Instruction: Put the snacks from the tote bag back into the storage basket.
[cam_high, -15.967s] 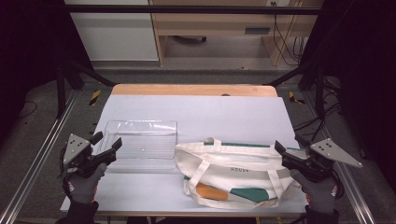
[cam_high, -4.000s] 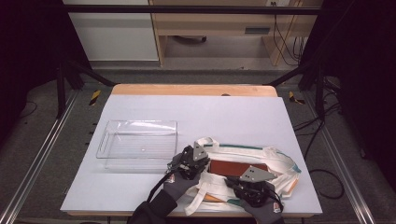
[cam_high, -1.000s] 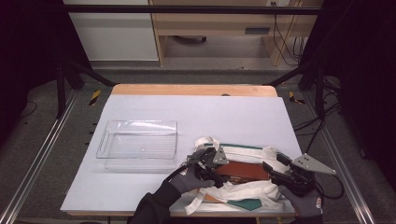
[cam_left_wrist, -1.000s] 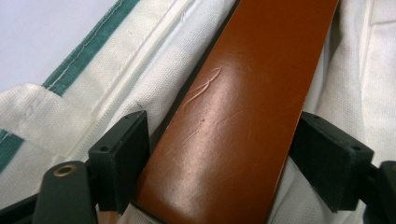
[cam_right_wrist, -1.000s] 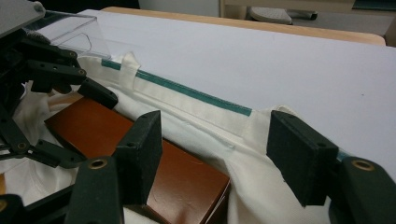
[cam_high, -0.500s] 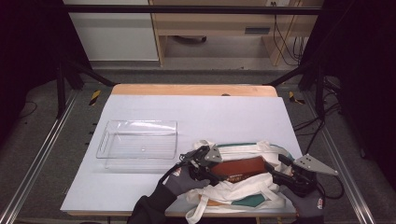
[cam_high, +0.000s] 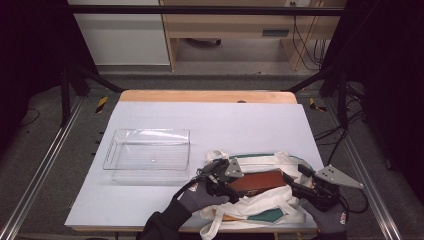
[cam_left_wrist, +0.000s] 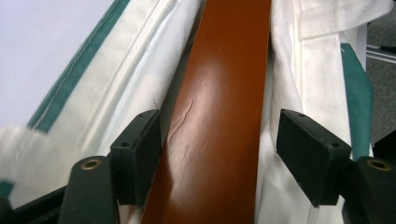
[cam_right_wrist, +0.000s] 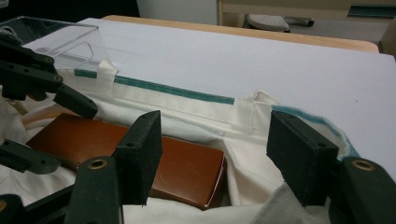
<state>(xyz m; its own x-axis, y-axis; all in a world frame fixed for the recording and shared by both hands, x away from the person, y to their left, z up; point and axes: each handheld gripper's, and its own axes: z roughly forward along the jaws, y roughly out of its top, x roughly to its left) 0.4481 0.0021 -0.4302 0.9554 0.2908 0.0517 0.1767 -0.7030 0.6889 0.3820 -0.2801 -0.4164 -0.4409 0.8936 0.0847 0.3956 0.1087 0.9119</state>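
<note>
Left gripper (cam_high: 223, 176) sits at left mouth of cream tote bag (cam_high: 260, 210), jaws apart and just been opening again, brown leather wallet (cam_high: 258, 181) running between them; left pad looks right against it, right pad clear, so no real grip.

Right gripper (cam_high: 300, 182) at bag's right end, jaws spread, wallet's near corner just ahead. Clear plastic tray (cam_high: 148, 155) off to left gripper's left, well apart.

Cream tote bag (cam_high: 265, 162) with teal trim; glossy reddish-brown wallet (cam_high: 257, 181); clear plastic tray (cam_high: 148, 155); white table (cam_high: 210, 120).
</note>
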